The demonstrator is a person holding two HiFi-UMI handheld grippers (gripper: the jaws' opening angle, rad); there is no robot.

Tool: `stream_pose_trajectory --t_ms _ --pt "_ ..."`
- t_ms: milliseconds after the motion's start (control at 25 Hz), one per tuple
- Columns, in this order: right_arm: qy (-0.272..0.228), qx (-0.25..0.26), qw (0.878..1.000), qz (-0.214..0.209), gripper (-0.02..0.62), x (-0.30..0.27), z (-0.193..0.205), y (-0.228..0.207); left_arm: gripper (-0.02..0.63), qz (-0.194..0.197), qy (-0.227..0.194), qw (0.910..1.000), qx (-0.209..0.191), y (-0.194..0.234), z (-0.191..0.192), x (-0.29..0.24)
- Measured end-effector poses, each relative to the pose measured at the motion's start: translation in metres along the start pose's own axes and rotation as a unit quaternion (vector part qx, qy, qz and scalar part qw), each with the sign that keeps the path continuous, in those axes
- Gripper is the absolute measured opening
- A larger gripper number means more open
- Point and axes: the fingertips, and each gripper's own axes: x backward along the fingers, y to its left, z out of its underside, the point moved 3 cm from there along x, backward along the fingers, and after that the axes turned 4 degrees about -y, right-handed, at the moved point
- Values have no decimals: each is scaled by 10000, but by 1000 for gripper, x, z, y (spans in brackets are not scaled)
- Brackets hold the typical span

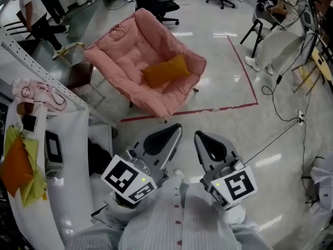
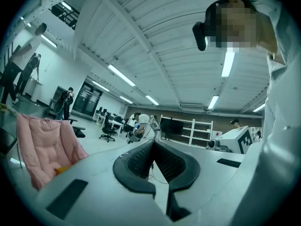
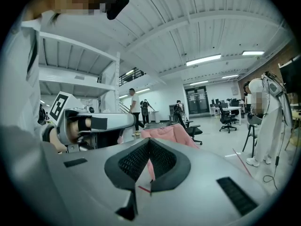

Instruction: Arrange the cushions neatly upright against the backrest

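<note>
Orange cushion (image 1: 165, 71) in pink chair (image 1: 136, 56); two hand-held grippers, both closed on nothing.

Cushion: one, soft, plump, roughly rectangular, plain orange cloth; it lies in the seat hollow, long axis running from lower left to upper right in the head view. Chair: quilted, tufted pink padding with a deep, rounded shell, standing on a glossy pale floor (image 1: 218, 61) beside a red tape line (image 1: 221, 108). Left gripper (image 1: 177, 128) and right gripper (image 1: 200, 136): grey moulded shells, black ribbed pads pressed together, held side by side well short of the chair, tips towards it.
</note>
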Motion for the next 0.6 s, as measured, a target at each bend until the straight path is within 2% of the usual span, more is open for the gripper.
stream_pose_trajectory --t_ms 240,600 --pt "4 -87 10000 -42 12 -3 3 -14 11 -158 43 9998 -79 13 -1 -11" --pt "27 -64 10000 28 12 -50 -1 -64 11 -169 -11 9997 -157 64 -8 -59"
